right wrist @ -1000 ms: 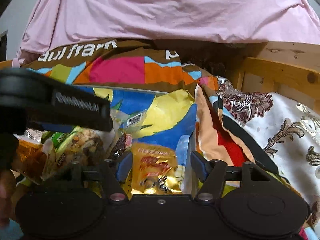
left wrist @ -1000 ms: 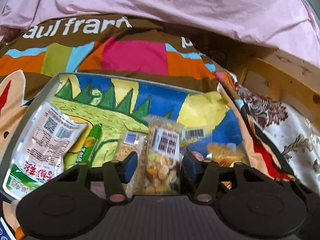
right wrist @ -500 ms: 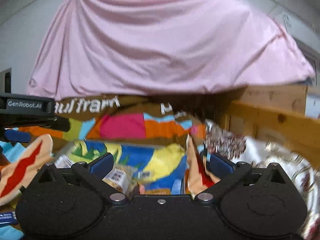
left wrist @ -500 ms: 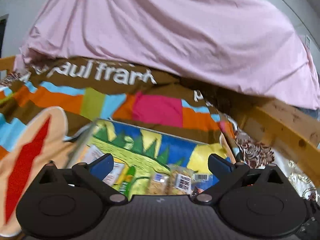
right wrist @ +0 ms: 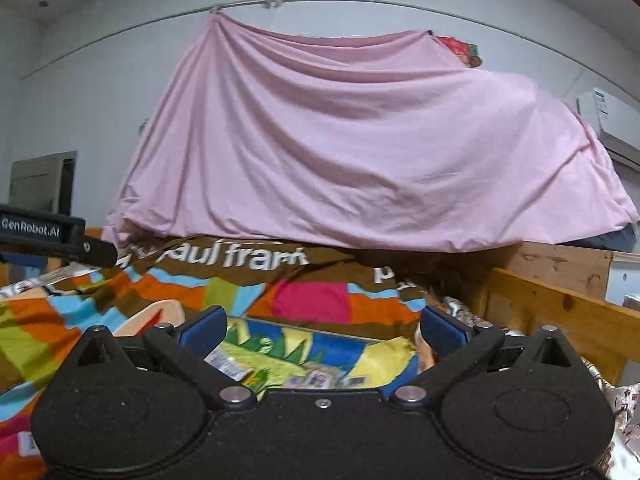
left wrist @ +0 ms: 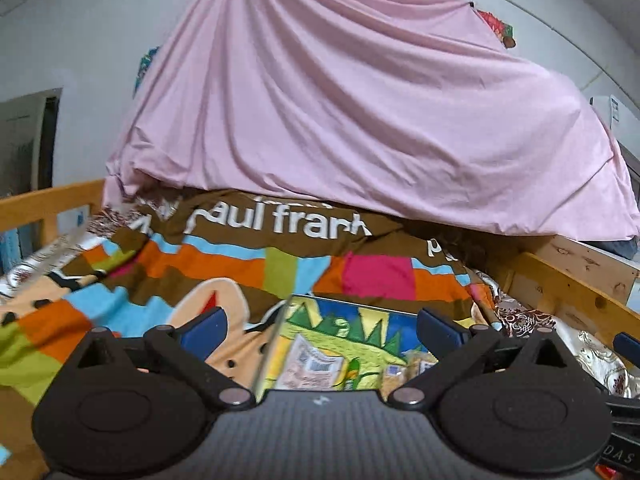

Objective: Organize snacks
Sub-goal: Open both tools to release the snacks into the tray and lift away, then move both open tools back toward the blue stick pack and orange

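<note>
A tray with a painted green, yellow and blue bottom lies on the colourful blanket, low in both views; in the right wrist view it sits between my fingers. Several snack packets lie in it: a white packet and clear nut bags, seen blurred in the right wrist view. My left gripper is open and empty, raised above the tray's left rim. My right gripper is open and empty, raised above the tray. The near part of the tray is hidden by the gripper bodies.
A patchwork "paul frank" blanket covers the bed. A pink sheet hangs behind it. A wooden bed rail runs along the right, with patterned white fabric below it. The left gripper's body shows at the right view's left edge.
Both grippers opened wide, let go of the snack packets and lifted up and back from the tray. The left one also shifted to the left.
</note>
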Tool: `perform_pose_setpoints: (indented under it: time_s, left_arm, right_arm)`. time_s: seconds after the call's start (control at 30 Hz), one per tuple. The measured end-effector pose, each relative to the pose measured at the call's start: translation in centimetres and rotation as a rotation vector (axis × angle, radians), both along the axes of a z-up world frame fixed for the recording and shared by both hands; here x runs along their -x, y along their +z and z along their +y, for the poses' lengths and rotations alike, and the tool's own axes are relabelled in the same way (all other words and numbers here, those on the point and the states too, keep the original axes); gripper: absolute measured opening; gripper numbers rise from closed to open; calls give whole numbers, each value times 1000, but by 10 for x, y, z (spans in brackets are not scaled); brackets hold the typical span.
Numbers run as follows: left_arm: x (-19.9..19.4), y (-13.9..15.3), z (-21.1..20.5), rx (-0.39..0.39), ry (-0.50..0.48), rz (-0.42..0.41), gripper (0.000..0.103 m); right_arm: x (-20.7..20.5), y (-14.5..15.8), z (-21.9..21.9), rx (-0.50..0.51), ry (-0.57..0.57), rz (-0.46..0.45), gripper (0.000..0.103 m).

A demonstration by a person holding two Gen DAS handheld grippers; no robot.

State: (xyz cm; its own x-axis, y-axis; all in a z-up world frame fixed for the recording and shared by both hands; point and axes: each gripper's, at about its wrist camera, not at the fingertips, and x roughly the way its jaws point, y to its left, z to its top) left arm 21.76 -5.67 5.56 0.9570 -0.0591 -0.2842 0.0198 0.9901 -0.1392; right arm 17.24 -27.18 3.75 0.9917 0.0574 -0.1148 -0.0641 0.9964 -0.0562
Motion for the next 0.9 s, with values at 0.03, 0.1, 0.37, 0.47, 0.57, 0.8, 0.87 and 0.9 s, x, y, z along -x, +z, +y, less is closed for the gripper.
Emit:
perform_pose_setpoints:
  time_s: [0.03,0.1,0.37,0.47,0.57,0.8,0.87,0.9]
  left_arm:
    - [7,1,5,-4,8,-9,103]
    - [21,2,15,-12,18,-19,103]
    - [54,-5,58,-23,47,0,103]
    - [59,-13,71,-19,45,23,103]
    - [69,-25,84,-11,35,38,103]
    - [83,-55,94,-71,-18,88,103]
    - [84,-62,94,-98,-42,102,103]
    - [84,-64,94,-107,-50,108,103]
  right_arm:
    - [5,0,5,5,8,0,102]
    - [17,-1,16,17,34,2,102]
    - [54,-13,53,50,130,44,102]
    - [63,-19,64,73,173,72,102]
    - [71,-25,73,94,195,93,102]
    - [73,-36,84,79,240,166,102]
    - [71,-40,86,79,245,184,102]
    - [70,-42,87,79,245,195,102]
